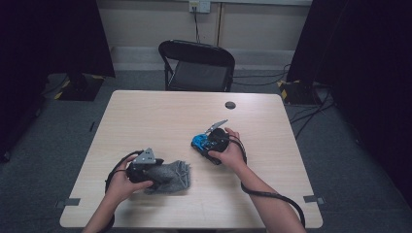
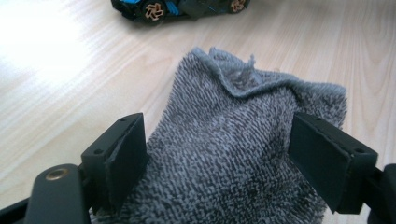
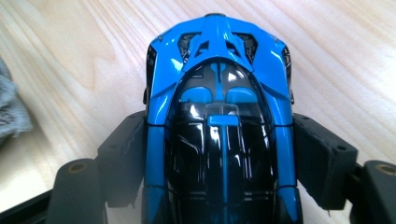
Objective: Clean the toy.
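On the light wooden table [image 1: 160, 111], the left gripper [image 1: 160, 175] sits at about 7 o'clock, its fingers [image 2: 123, 158] spread either side of a bunched grey towel [image 2: 233, 154]. The cloth fills the gap between them and the left pad touches the pile, but whether they pinch it I cannot tell. The towel lies just to the 3 o'clock side of that hand in the high view. The right gripper [image 1: 206, 144], nearer the centre at about 4 o'clock, has its fingers [image 3: 322, 158] set wide around a blue and black toy car [image 3: 219, 121], hugging both flanks. The car rests on the table, nose pointing away from the hand, near the towel but apart from it
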